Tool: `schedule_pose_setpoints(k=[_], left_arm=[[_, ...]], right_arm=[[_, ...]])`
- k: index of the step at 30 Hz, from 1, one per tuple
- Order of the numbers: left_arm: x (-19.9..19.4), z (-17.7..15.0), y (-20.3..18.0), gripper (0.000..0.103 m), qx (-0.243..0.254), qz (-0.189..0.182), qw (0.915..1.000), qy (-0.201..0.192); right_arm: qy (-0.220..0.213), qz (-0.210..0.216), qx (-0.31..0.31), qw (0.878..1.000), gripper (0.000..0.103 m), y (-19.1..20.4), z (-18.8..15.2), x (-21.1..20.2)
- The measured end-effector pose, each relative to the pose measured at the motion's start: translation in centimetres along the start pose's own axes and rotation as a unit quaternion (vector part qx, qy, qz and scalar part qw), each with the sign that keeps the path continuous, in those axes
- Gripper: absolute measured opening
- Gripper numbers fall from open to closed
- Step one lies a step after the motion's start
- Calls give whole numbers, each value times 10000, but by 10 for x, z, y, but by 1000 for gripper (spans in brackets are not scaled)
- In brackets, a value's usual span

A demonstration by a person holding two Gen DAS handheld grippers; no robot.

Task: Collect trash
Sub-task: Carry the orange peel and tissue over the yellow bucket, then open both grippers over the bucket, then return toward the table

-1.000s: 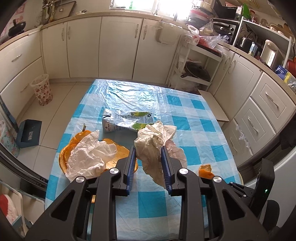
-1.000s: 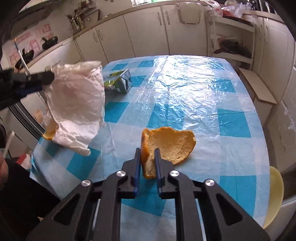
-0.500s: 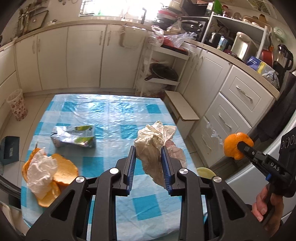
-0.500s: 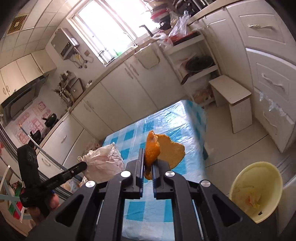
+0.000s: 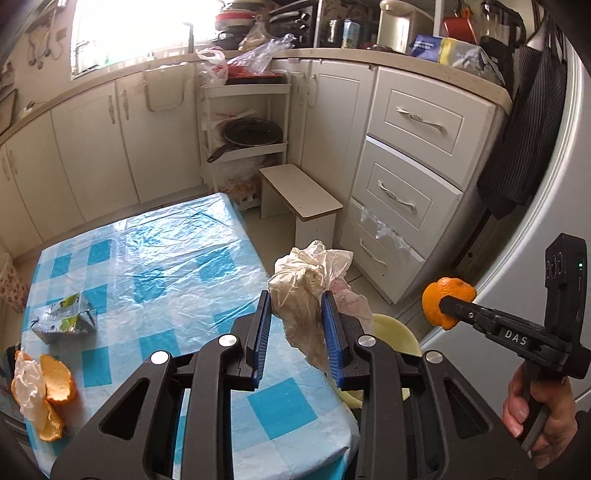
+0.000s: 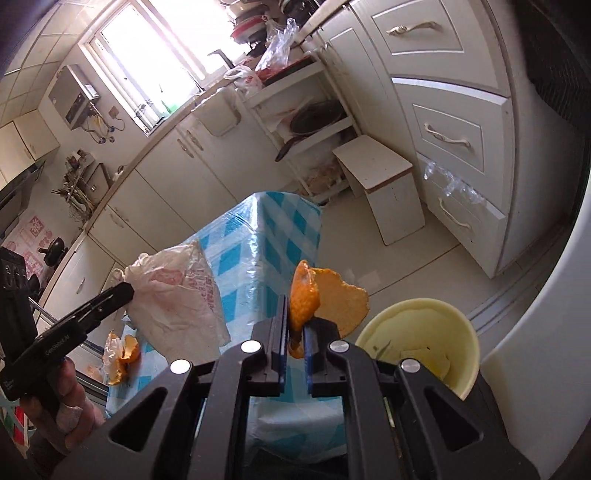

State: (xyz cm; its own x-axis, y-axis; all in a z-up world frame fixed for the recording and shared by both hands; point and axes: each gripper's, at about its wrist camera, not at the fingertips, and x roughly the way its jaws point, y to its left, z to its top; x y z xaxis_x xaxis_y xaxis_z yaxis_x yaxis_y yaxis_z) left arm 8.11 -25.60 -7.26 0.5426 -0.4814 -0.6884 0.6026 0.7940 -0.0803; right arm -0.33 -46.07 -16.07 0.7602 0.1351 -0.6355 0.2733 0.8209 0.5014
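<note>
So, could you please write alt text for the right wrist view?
The right gripper holds an orange peel above the floor, near a pale yellow bin. At left, the left gripper carries a crumpled plastic bag beside the blue-checked table.

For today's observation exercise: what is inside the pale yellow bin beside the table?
The yellow bin holds a few pale scraps and a thin green sliver near its bottom. The right gripper hides its near side, so anything there is unseen.

Daylight is streaming through the window point(image 5: 129, 33), which is blowing out to white in both views. Glare is shining off the plastic-covered tablecloth point(image 5: 166, 258). Fisheye distortion is bending the cabinets point(image 6: 461, 110) and darkening the corners. Focus is holding sharp, with slight softness at the edges.
</note>
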Motion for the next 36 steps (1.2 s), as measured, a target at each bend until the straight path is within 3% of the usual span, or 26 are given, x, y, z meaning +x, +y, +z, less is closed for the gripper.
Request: schedule_pose_setpoints(k=[9, 21, 24, 25, 26, 32, 36], left_arm=[[59, 2, -49, 26, 574, -149, 9974, 413], [177, -11, -94, 26, 887, -563, 9832, 1496], [201, -17, -105, 27, 964, -544, 9779, 1771], [207, -19, -107, 27, 979, -526, 9766, 1843], [213, -21, -109, 28, 994, -476, 9758, 1889], [218, -24, -109, 31, 926, -446, 9754, 1948], [207, -18, -103, 39, 962, -420, 9774, 1837]], right_arm=[[619, -335, 352, 9969, 8, -58, -21, 45], [1244, -738, 774, 9865, 9, -118, -54, 103], [1327, -861, 855, 9837, 16, -129, -58, 112], [1321, -909, 897, 9830, 31, -132, -59, 113], [1310, -948, 916, 9826, 40, -134, -60, 114], [1262, -1110, 864, 9820, 41, -139, -61, 106], [1126, -1238, 696, 9834, 47, -130, -55, 93]])
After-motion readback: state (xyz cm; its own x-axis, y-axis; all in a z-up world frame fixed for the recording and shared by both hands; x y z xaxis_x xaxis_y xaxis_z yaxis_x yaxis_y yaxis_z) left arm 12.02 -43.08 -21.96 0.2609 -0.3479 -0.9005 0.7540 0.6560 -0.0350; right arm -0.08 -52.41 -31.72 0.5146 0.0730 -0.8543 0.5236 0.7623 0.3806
